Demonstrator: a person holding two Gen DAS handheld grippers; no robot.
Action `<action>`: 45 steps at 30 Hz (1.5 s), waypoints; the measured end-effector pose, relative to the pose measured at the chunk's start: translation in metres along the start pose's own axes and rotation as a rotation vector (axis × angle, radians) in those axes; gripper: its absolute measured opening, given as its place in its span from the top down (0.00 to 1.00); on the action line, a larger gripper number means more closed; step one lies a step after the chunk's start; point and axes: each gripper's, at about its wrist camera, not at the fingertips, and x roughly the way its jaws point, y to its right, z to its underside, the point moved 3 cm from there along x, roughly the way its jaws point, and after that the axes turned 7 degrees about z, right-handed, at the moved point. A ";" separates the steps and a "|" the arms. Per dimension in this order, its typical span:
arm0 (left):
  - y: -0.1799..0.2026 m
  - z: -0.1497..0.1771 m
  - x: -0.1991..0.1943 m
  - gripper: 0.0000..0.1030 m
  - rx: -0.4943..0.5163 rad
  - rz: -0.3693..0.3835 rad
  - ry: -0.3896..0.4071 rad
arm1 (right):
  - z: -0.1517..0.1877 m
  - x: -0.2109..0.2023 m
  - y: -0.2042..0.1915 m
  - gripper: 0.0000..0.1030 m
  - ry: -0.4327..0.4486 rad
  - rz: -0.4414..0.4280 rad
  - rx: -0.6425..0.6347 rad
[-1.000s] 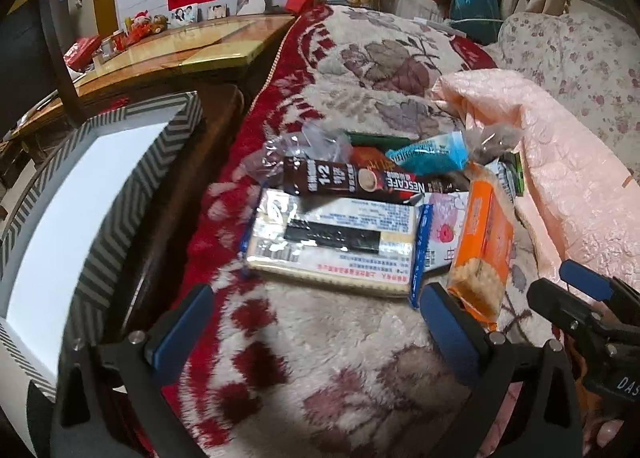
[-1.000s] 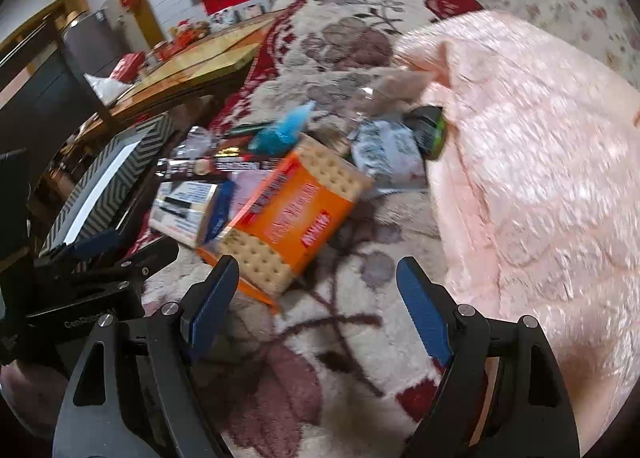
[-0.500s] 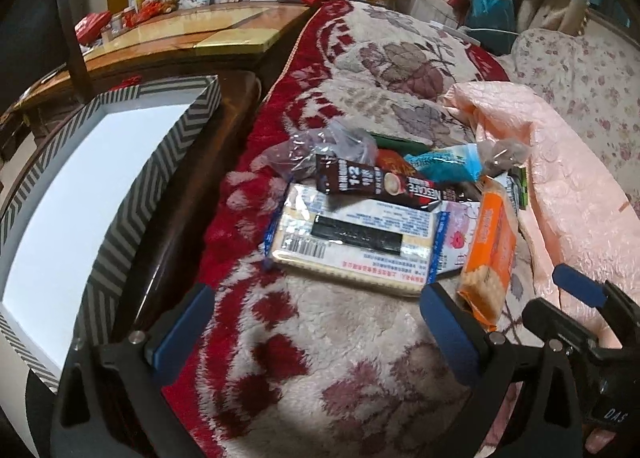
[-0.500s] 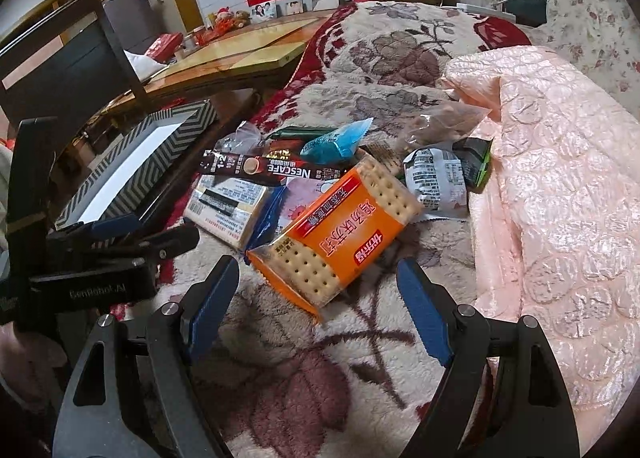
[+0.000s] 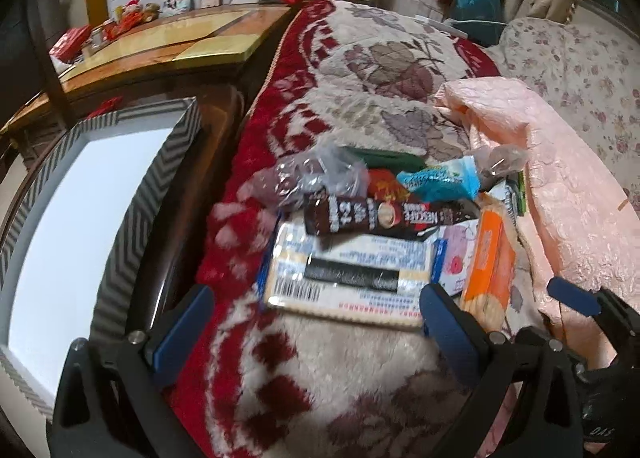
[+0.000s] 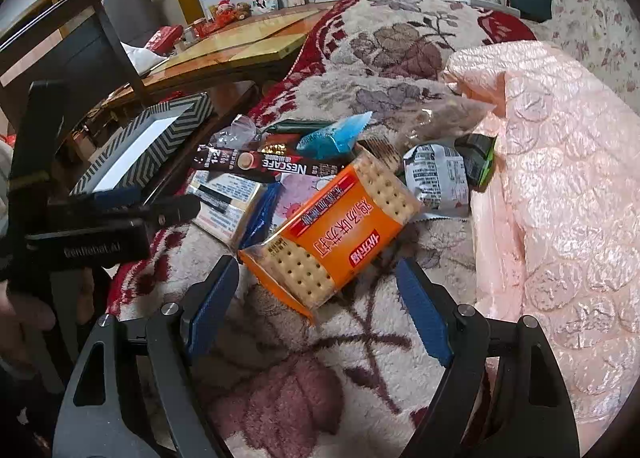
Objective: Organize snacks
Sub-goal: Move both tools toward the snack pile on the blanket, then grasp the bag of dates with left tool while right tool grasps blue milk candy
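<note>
Several snack packets lie heaped on a floral plush blanket (image 6: 304, 370), none yet sorted — the task appears to be at its opening step, the approach to a first pick.

Pink quilted cover (image 6: 560, 178): bunched along the right of the heap, touching its far-right packets.

Chevron-edged box (image 5: 80, 226): open, white inside, nothing visible in it; it sits left of the blanket on a dark wooden surface and is the likely receptacle, though that is a judgement.

White cracker pack (image 5: 352, 274): flat, barcode up, left part of the heap, directly ahead of the left gripper (image 5: 316, 318).

Orange cracker pack (image 6: 332, 230): tilted, one end propped on neighbouring packets, its near end between and just beyond the right gripper (image 6: 316, 294).

Nescafe stick pack (image 6: 256, 166): dark, laid across the far edge of the white pack.

Silver pouch (image 6: 436, 178), blue wrapper (image 6: 332, 136), clear plastic bag (image 5: 320, 178): toward the back of the heap, overlapping.

Left gripper: jaws spread wide, holding nothing, hovering short of the white pack.

Right gripper: jaws spread wide, holding nothing, framing the orange pack's near corner.

Next move, as judged: advance the right jaws around the orange pack's near end and close across its width — gently, since crackers crush — then carry it over to the box.
</note>
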 end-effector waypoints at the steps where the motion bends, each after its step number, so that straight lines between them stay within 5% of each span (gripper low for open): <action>1: 0.000 -0.002 0.001 0.00 0.002 0.007 -0.002 | 0.000 0.001 0.000 0.21 -0.003 0.000 0.001; 23: -0.031 -0.057 0.036 0.00 -0.090 0.046 -0.060 | -0.010 0.013 -0.002 0.21 -0.030 -0.031 0.013; 31: -0.038 -0.076 0.067 0.00 -0.135 0.067 -0.116 | -0.046 0.022 0.001 0.21 -0.007 -0.027 0.007; 36: -0.040 -0.075 0.080 0.00 -0.158 0.090 -0.168 | -0.082 0.048 -0.005 0.21 -0.035 -0.001 -0.112; 45: -0.043 -0.076 0.087 0.00 -0.148 0.084 -0.195 | -0.129 0.093 -0.029 0.21 -0.205 -0.021 -0.538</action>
